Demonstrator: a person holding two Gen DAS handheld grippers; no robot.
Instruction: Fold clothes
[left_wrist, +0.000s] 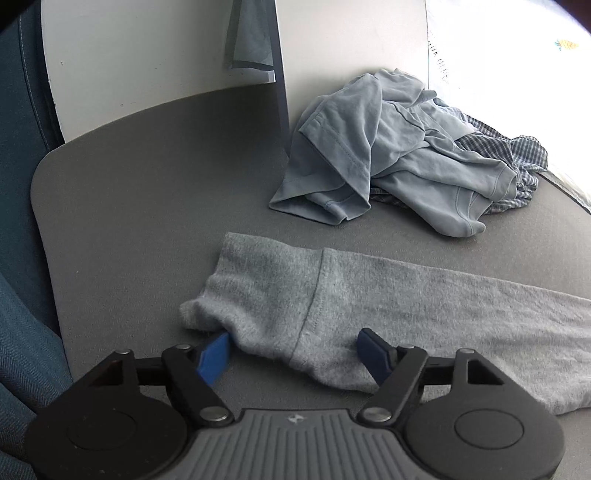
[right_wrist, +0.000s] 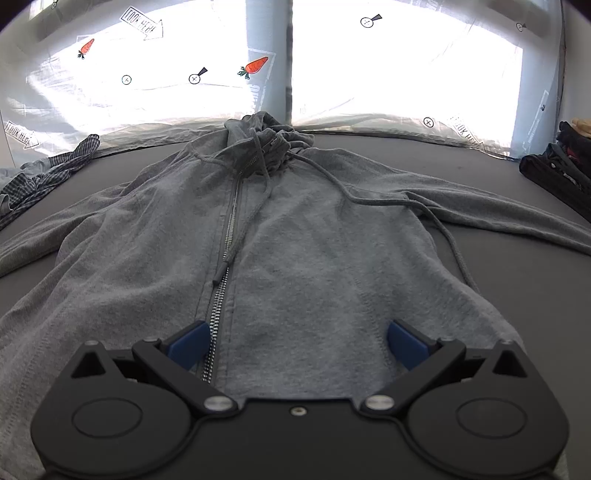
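Hoodie (right_wrist: 295, 258) is laid flat, zip up, on the grey table (left_wrist: 129, 221). Left gripper (left_wrist: 291, 350) is spread wide at the sleeve cuff (left_wrist: 258, 295); right gripper (right_wrist: 295, 343) is spread wide over the hem, nothing held. Cuff should be pinched through both layers, then sleeve folded across the chest

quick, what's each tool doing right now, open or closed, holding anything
Left tool: open, straddling the hoodie sleeve cuff, gripping nothing.
Right tool: open over the hoodie's hem by the zipper, gripping nothing.
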